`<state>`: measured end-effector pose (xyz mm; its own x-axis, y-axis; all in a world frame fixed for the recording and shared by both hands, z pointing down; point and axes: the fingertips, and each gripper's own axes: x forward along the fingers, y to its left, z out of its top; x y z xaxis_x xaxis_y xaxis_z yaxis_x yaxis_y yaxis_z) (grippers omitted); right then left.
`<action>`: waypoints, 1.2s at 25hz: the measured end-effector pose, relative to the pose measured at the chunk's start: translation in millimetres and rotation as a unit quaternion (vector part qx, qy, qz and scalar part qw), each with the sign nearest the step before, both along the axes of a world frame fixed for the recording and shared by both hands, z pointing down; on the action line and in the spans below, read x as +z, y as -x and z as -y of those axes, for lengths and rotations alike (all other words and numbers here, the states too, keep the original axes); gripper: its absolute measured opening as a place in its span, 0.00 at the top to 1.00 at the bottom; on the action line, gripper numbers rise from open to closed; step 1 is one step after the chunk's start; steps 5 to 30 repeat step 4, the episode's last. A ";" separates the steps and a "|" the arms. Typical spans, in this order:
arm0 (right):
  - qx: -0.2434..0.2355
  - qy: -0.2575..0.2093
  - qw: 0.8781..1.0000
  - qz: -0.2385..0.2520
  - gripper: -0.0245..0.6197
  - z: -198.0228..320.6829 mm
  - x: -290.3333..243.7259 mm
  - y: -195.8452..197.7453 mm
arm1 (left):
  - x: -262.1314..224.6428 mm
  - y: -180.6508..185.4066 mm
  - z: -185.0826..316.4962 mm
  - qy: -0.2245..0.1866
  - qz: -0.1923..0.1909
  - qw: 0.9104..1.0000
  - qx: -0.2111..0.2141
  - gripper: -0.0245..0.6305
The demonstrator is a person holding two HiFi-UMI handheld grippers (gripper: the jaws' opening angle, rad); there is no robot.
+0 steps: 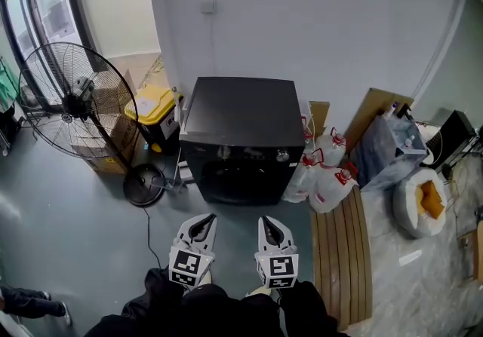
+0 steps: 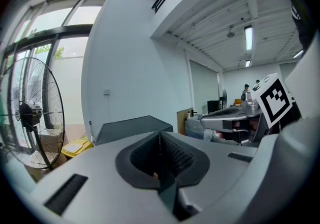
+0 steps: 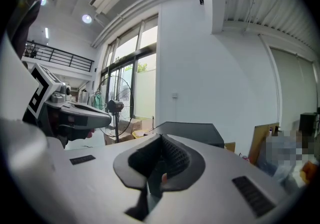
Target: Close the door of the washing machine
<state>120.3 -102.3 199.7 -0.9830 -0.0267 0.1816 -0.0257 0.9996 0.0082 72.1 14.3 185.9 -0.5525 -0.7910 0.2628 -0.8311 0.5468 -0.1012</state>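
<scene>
Black washing machine (image 1: 243, 139) sits mid-frame against the wall. Below it, left gripper (image 1: 202, 222) and right gripper (image 1: 270, 224) point at it side by side, jaws pressed together, empty. Bare floor (image 1: 226, 211) lies between; fan (image 1: 72, 105) left, bags (image 1: 324, 177) right.

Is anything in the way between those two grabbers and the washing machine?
Nothing visible. Bare floor lies between the left gripper, the right gripper and the washing machine; the fan base and white bags sit aside.

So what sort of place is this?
Probably a workshop or storage corner, not a home laundry: a washing machine on bare floor, a big pedestal fan, and cardboard boxes behind it.
</scene>
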 end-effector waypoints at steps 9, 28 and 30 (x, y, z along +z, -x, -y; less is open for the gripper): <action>0.000 -0.001 1.000 0.002 0.94 0.8 -2.2 -0.7 | 1.3 -0.5 -0.3 0.000 -0.002 1.000 -0.002 0.92; 0.000 -0.001 1.000 0.002 0.94 0.8 -2.2 -0.7 | 1.3 -0.5 -0.3 0.000 -0.002 1.000 -0.002 0.92; 0.000 -0.001 1.000 0.002 0.94 0.8 -2.2 -0.7 | 1.3 -0.5 -0.3 0.000 -0.002 1.000 -0.002 0.92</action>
